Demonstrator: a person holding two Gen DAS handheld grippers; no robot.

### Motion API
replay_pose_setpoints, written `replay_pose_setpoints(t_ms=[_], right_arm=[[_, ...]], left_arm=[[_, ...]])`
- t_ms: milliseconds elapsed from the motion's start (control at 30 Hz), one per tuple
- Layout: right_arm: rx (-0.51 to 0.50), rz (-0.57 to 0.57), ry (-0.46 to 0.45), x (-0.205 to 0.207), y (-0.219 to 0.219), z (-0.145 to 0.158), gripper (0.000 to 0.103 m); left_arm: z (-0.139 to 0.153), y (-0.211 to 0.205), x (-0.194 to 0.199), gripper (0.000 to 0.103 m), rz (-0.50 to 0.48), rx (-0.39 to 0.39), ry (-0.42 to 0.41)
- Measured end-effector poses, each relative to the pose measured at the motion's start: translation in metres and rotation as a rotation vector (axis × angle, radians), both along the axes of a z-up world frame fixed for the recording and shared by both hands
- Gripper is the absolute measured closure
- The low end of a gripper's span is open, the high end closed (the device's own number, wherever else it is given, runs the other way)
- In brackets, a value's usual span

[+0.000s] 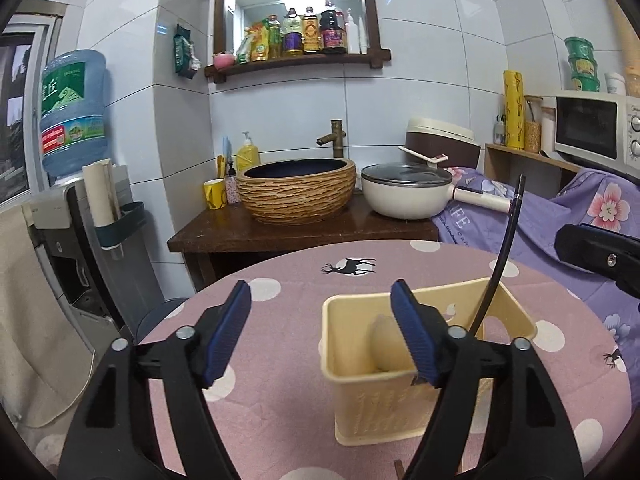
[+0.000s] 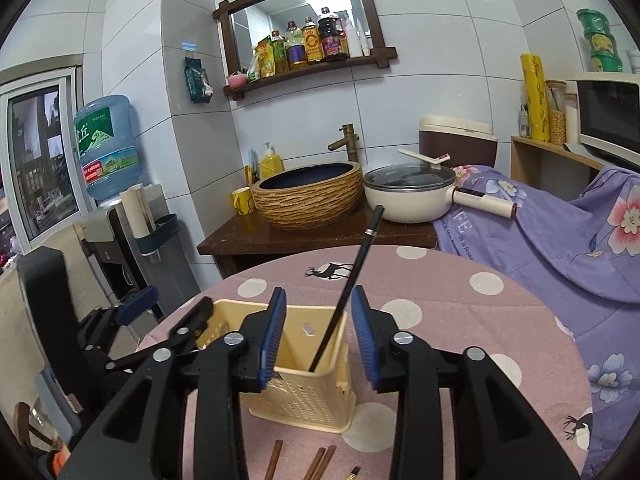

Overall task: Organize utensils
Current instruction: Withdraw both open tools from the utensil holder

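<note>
Now the black chopstick (image 2: 347, 292) leans upright in the yellow caddy (image 2: 298, 380), free between the right gripper (image 2: 318, 338)'s released fingers, while the left gripper (image 1: 320, 334) gapes empty.

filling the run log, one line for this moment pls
left gripper open | right gripper open | black chopstick in yellow utensil holder | brown chopsticks on table

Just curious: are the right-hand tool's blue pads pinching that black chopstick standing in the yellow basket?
Apart. The right wrist view shows the black chopstick leaning free between the right gripper's open jaws, with gaps on both sides.
</note>
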State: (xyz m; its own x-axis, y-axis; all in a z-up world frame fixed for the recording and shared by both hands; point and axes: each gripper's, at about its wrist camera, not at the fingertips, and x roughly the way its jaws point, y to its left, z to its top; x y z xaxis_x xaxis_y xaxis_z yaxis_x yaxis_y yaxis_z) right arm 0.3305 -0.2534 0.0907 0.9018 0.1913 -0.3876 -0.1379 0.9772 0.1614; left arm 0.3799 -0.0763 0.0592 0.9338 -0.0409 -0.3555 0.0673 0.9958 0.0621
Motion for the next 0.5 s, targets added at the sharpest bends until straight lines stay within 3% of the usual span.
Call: replay_pose_setpoints(t_ms=[167, 267, 500], right_arm=[[-0.047, -0.003, 0.059, -0.019, -0.008, -0.017, 0.056], [-0.055, 0.014, 0.132, -0.03, -0.009, -0.038, 0.055], [-0.045, 0.032, 0.28, -0.058, -0.008, -0.093, 0.055]], left_arm=[[-0.008, 0.011, -0.038, 0.013, -0.003, 0.032, 0.021], [-0.021, 0.016, -0.062, 0.01, -0.022, 0.07, 0.077], [-0.07, 0.049, -0.1, 0.01, -0.002, -0.045, 0.263]])
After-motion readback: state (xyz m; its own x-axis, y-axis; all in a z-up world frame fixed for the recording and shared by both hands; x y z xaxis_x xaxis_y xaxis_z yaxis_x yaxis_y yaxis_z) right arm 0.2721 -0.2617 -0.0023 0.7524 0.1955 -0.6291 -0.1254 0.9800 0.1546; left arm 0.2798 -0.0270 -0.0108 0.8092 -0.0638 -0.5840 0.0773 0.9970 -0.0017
